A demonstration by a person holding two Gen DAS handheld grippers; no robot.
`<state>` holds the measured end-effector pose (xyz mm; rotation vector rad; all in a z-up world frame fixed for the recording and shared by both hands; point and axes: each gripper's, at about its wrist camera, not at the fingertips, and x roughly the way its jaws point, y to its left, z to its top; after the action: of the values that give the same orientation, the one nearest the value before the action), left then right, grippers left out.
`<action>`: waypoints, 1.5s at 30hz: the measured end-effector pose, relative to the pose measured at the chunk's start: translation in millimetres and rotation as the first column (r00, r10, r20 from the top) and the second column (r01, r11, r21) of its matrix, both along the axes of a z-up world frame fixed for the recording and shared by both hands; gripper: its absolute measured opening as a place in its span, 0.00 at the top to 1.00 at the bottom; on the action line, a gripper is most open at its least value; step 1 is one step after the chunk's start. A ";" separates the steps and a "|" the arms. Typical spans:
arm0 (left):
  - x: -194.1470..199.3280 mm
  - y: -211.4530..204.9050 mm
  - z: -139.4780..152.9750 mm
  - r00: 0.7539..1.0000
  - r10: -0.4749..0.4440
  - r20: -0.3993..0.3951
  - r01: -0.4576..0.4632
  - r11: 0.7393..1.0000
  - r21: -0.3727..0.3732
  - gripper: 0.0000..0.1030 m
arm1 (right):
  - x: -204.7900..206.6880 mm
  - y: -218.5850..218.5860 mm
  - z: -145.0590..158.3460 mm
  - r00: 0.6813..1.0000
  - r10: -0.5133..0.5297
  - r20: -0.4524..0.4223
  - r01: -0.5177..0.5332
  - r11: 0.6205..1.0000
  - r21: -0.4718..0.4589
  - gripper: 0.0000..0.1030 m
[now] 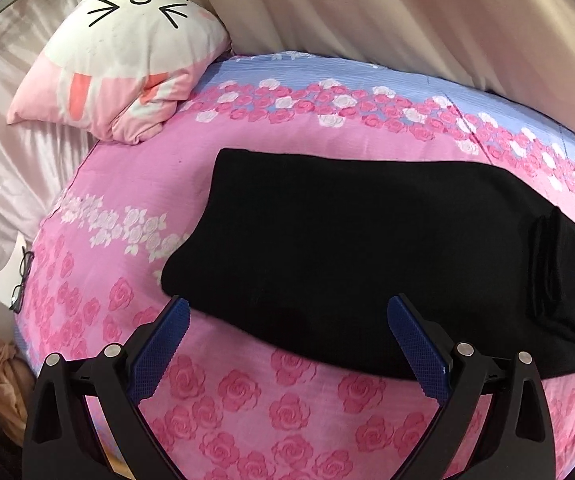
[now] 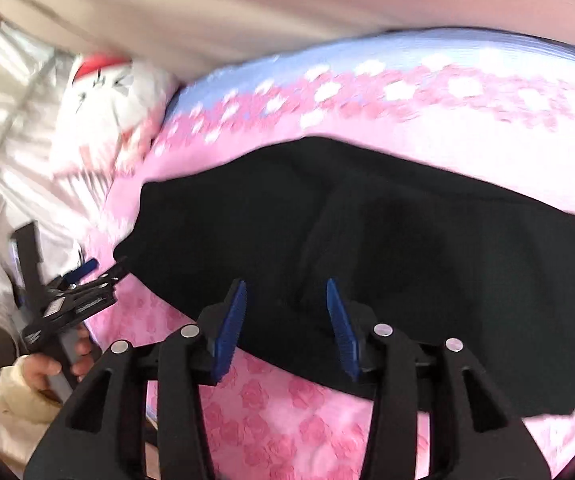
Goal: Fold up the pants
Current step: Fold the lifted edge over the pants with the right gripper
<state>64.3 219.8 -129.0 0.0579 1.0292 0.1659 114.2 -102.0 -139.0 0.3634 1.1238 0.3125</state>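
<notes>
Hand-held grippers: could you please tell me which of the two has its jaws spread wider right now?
The left hand-held gripper: its blue pads stand far apart, while the right hand-held gripper shows a narrower gap. Neither holds the black pants.

Place: a bedroom in a home.
Bed: a bed (image 1: pixel 247 400) fills both views, spread with a pink cover printed with roses and a pale blue band along the far edge.
Pillow: a cartoon cat pillow (image 1: pixel 127 60) sits at the head end.
Backdrop: cream curtains (image 1: pixel 407 20) hang in folds behind the bed.
Personal item: eyeglasses (image 1: pixel 21 280) lie at the bed's edge.
</notes>
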 end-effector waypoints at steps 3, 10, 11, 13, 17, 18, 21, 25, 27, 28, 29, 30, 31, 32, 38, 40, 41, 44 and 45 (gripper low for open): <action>6.7 -2.0 -4.7 1.000 -0.013 -0.013 0.013 1.000 -0.005 0.05 | 2.2 -18.9 -15.1 0.995 -0.094 -0.041 0.094 0.996 -0.007 0.66; 13.5 -15.9 -2.0 0.999 -0.052 -0.012 0.052 0.999 0.000 0.05 | 21.8 20.2 -51.6 0.993 0.007 -0.119 -0.024 0.989 -0.144 0.67; 12.6 -14.9 -0.3 0.999 -0.047 -0.009 0.047 0.999 -0.003 0.05 | 22.4 24.6 -41.0 0.996 0.012 -0.085 -0.023 0.991 -0.129 0.67; 8.5 -8.2 0.5 1.000 -0.016 -0.003 0.016 1.000 -0.008 0.05 | 24.6 34.6 -27.5 0.999 0.043 -0.031 -0.047 0.989 -0.137 0.67; -2.5 14.4 -10.6 0.997 0.062 -0.050 -0.063 0.998 -0.016 0.05 | 45.2 57.9 -42.1 0.993 0.077 -0.086 -0.090 0.983 -0.162 0.66; -5.5 18.6 -11.8 0.996 0.073 -0.057 -0.074 0.997 -0.014 0.05 | 46.2 65.8 -41.1 0.992 0.096 -0.081 -0.108 0.981 -0.160 0.65; -18.1 34.7 -10.4 0.992 0.115 -0.048 -0.115 0.993 0.000 0.05 | 39.6 94.5 -37.8 0.985 0.168 -0.037 -0.171 0.937 -0.305 0.34; -27.5 52.6 -16.0 0.983 0.171 -0.070 -0.172 0.985 -0.006 0.05 | 37.7 115.9 -67.1 0.963 0.254 -0.091 -0.265 0.829 -0.493 0.42; -30.2 56.2 -15.8 0.980 0.184 -0.070 -0.185 0.983 -0.010 0.05 | 33.0 115.0 -70.7 0.960 0.273 -0.064 -0.266 0.815 -0.515 0.46; -31.1 56.5 -15.0 0.980 0.186 -0.066 -0.188 0.982 -0.009 0.05 | 32.4 111.8 -68.8 0.963 0.260 -0.065 -0.257 0.823 -0.506 0.55; -32.4 56.6 -13.7 0.980 0.189 -0.060 -0.189 0.982 -0.009 0.05 | 34.7 109.3 -66.0 0.966 0.247 -0.071 -0.250 0.835 -0.490 0.62; -33.7 56.4 -13.0 0.980 0.189 -0.055 -0.189 0.982 -0.011 0.05 | 42.2 106.1 -60.0 0.973 0.217 -0.079 -0.229 0.869 -0.439 0.76; -34.2 56.0 -13.1 0.981 0.189 -0.054 -0.190 0.982 -0.012 0.05 | 46.7 100.8 -55.5 0.977 0.190 -0.094 -0.211 0.897 -0.388 0.80; -34.3 55.9 -13.4 0.980 0.189 -0.058 -0.190 0.982 -0.010 0.05 | 50.6 100.9 -53.2 0.979 0.178 -0.102 -0.203 0.910 -0.361 0.82; -31.1 48.1 -12.7 0.984 0.167 -0.054 -0.168 0.986 -0.016 0.05 | 53.0 114.7 -60.1 0.971 0.211 -0.113 -0.237 0.917 -0.320 0.88; -30.1 44.8 -11.5 0.986 0.157 -0.049 -0.158 0.987 -0.018 0.05 | 54.2 117.9 -62.4 0.968 0.236 -0.088 -0.252 0.910 -0.328 0.80; -29.4 43.5 -11.8 0.987 0.154 -0.049 -0.155 0.988 -0.015 0.05 | 54.4 118.5 -60.1 0.964 0.249 -0.093 -0.266 0.913 -0.308 0.68; -30.8 46.0 -11.0 0.984 0.168 -0.053 -0.169 0.986 -0.013 0.05 | 43.9 123.1 -25.6 0.961 0.275 -0.016 -0.265 0.908 -0.323 0.60; -33.6 51.7 -9.7 0.981 0.189 -0.050 -0.190 0.982 -0.020 0.05 | 37.2 126.9 -6.9 0.956 0.289 0.042 -0.261 0.911 -0.318 0.60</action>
<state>30.8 271.5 -138.7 -0.0596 1.0840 0.3263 151.4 24.9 -145.9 -0.0895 1.1167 0.3898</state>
